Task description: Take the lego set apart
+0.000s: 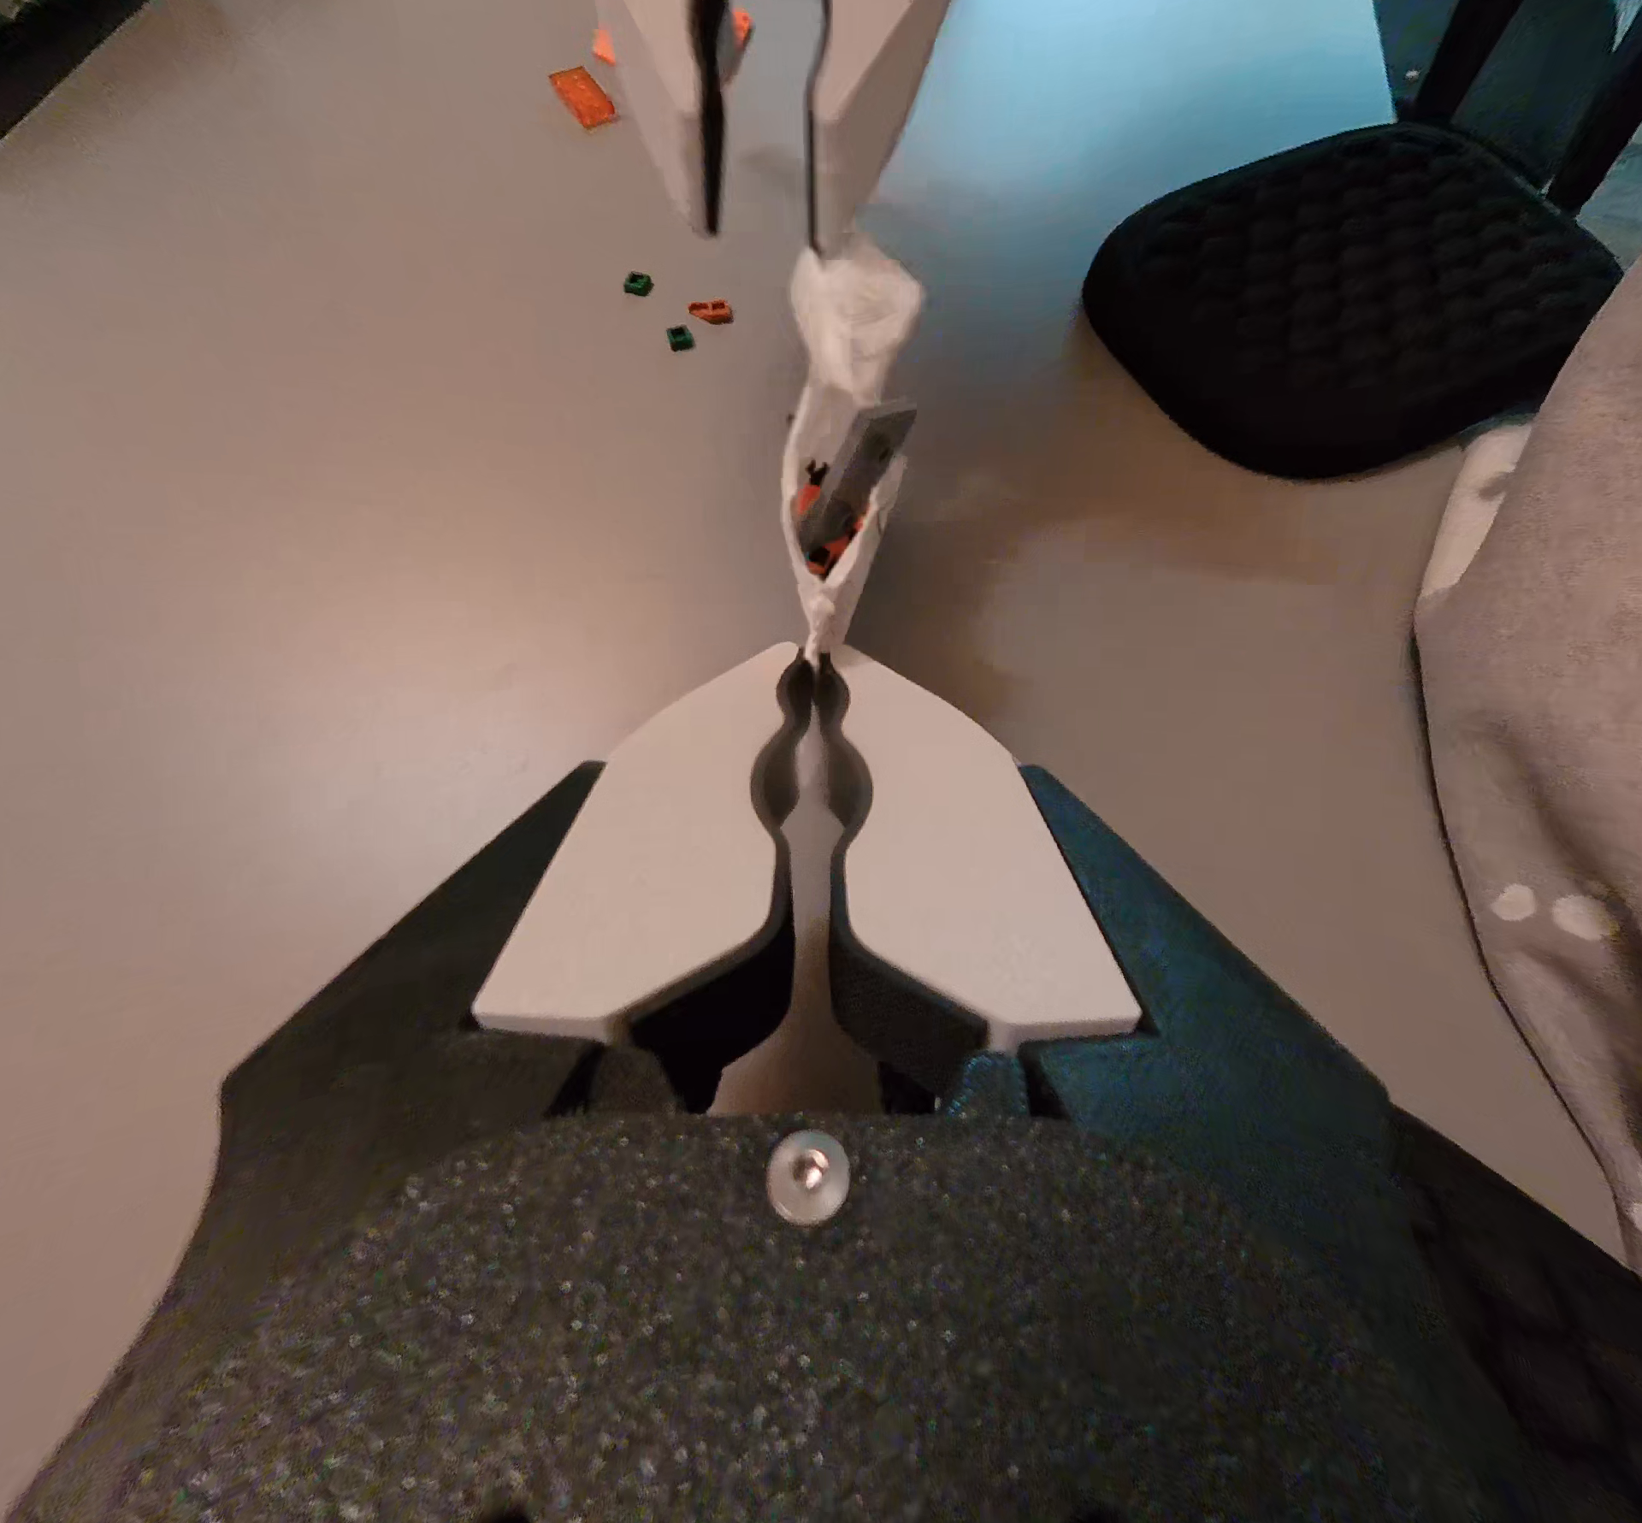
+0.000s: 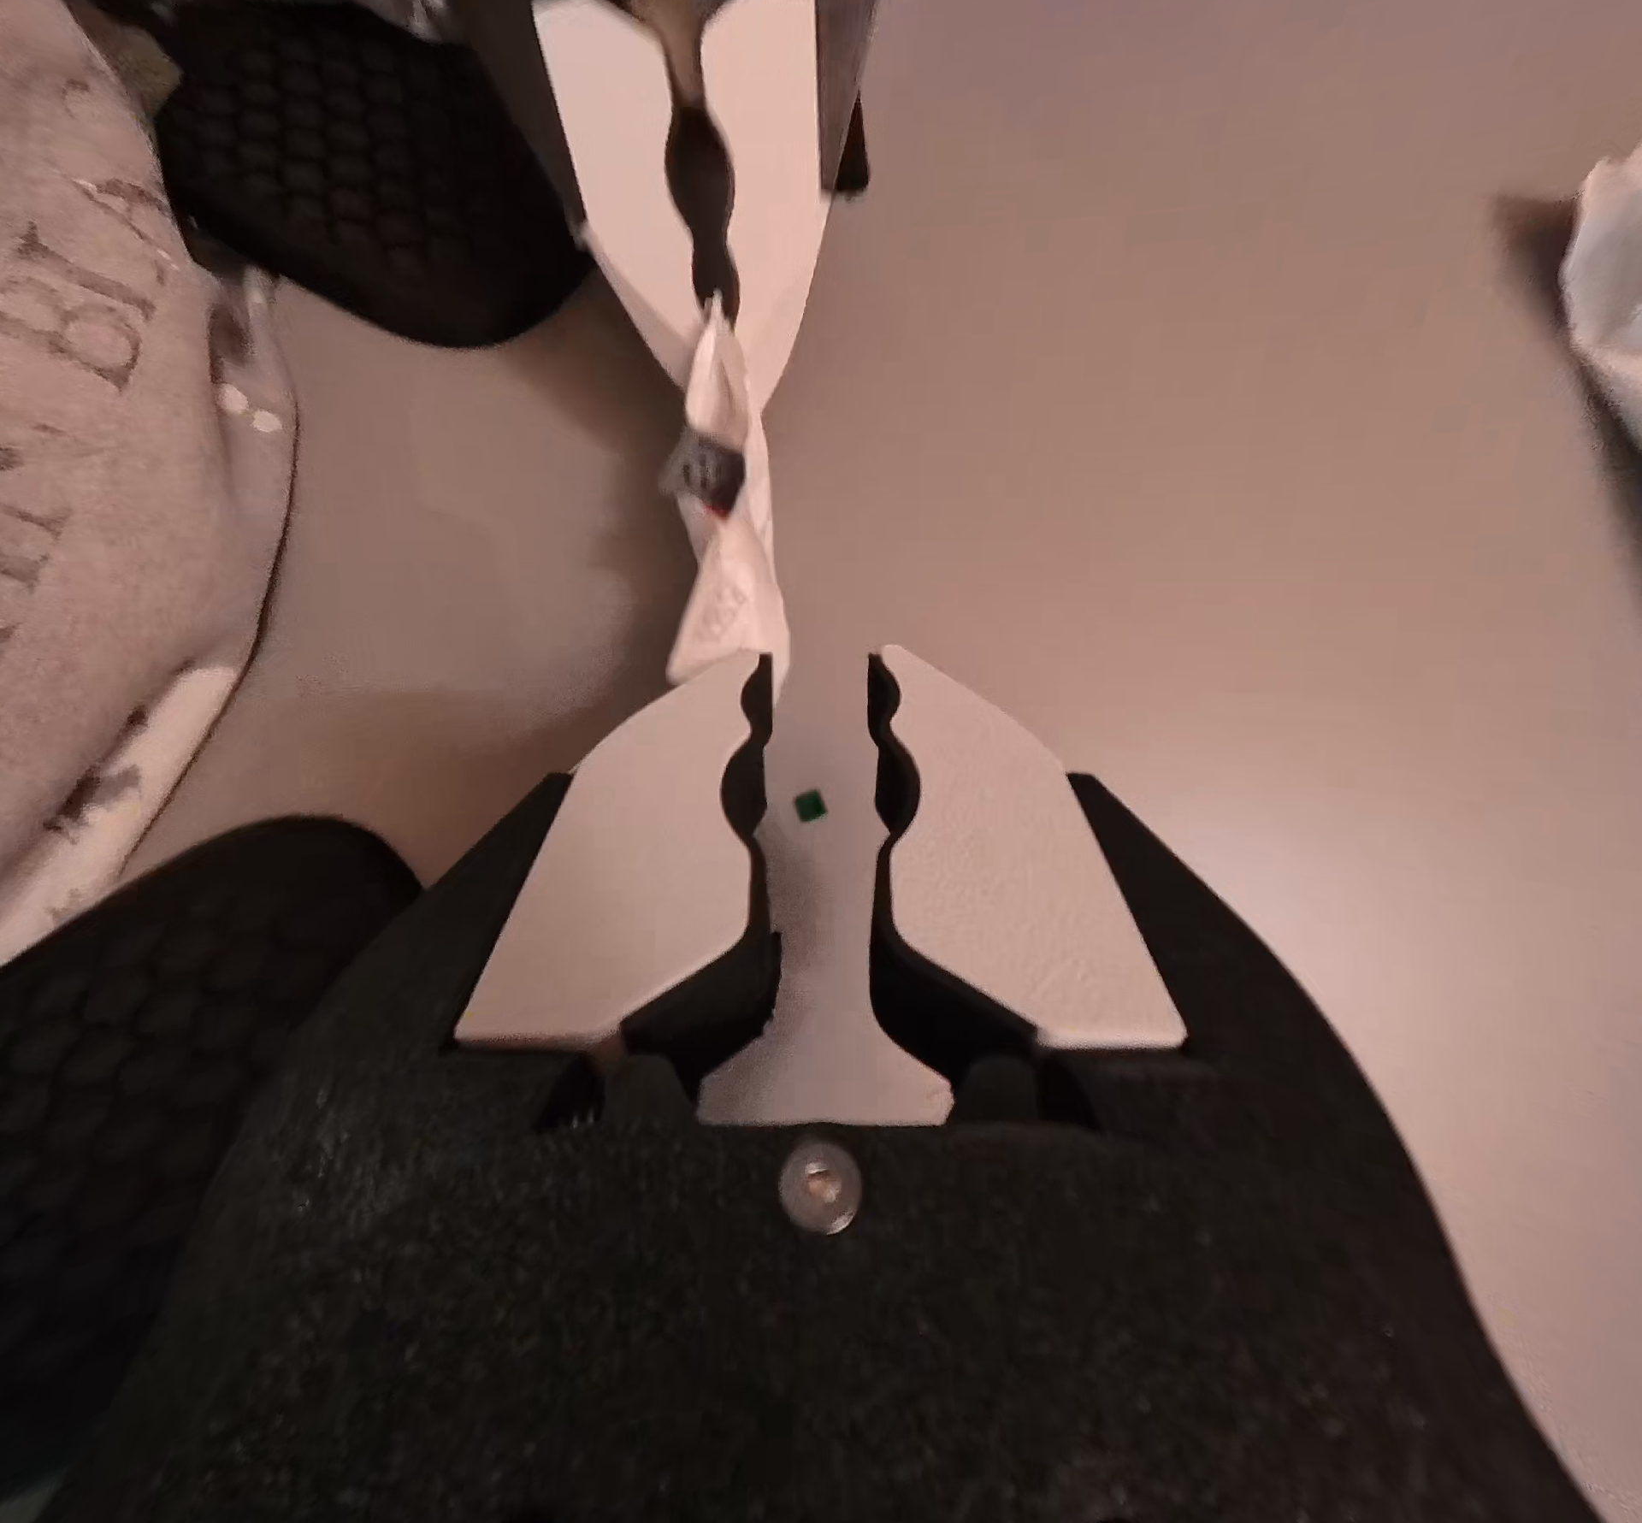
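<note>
My left gripper (image 1: 813, 663) pinches the white paper bag (image 1: 844, 432) corner; right gripper (image 2: 822, 663) narrowly open, off it. Few loose bricks (image 1: 680, 308) beyond tips; most still bagged.

- Left gripper (image 1: 813, 663): jaws closed, tips pinching one end of the bag (image 1: 844, 450), held above the table.
- Right gripper (image 2: 822, 663): jaws parted, narrow gap, nothing between the fingers; tips just beside the bag's other end, facing the left gripper.
</note>
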Demonstrator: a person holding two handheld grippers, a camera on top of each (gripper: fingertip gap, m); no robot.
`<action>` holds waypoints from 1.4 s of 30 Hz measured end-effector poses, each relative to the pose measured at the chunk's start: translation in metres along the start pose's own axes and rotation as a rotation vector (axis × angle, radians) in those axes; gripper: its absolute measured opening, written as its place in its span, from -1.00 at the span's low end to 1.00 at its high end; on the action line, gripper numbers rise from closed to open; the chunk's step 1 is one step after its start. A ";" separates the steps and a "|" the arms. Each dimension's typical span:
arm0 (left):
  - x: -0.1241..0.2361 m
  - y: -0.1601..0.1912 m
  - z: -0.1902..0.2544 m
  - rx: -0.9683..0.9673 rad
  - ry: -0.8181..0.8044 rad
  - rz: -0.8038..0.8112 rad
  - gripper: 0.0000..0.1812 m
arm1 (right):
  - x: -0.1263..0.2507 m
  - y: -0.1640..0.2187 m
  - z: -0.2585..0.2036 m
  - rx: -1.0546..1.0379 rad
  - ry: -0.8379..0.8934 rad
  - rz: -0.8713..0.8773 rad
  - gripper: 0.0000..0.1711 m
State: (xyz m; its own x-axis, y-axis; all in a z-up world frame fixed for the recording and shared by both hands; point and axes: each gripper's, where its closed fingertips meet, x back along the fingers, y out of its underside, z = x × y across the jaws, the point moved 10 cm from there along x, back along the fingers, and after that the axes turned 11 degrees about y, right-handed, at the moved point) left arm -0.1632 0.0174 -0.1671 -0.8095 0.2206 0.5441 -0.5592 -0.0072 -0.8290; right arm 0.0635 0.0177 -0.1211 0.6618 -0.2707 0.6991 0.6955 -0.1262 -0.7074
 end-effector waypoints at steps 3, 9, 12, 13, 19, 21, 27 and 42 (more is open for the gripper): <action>0.001 0.002 -0.004 0.026 -0.025 -0.019 -0.99 | 0.000 0.005 -0.002 -0.077 -0.083 0.096 -0.77; 0.003 0.004 -0.006 0.039 -0.027 -0.015 -1.00 | -0.001 0.027 0.000 -0.044 -0.003 -0.019 -0.75; 0.003 0.004 -0.006 0.036 -0.033 -0.016 -1.00 | -0.018 0.042 -0.010 -0.033 -0.013 -0.115 -0.75; 0.003 0.004 -0.006 0.035 -0.033 -0.016 -1.00 | -0.023 0.047 -0.011 -0.015 0.011 -0.152 -0.75; 0.002 0.004 -0.005 0.024 -0.034 -0.020 -1.00 | -0.037 0.054 -0.014 -0.027 0.043 -0.174 -0.90; 0.002 0.004 -0.004 0.021 -0.034 -0.021 -1.00 | -0.037 0.054 -0.014 -0.025 0.030 -0.181 -0.91; 0.001 0.004 -0.003 0.014 -0.032 -0.024 -1.00 | -0.013 0.015 -0.022 0.004 -0.046 0.021 -0.92; 0.001 0.005 0.000 -0.005 -0.033 -0.034 -1.00 | -0.013 -0.027 -0.013 0.051 0.090 0.132 -0.75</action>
State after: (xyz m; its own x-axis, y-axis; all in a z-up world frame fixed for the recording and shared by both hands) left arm -0.1667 0.0170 -0.1708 -0.7957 0.1881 0.5757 -0.5855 0.0047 -0.8107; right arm 0.0326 0.0120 -0.1120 0.7224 -0.3665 0.5863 0.6189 -0.0354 -0.7847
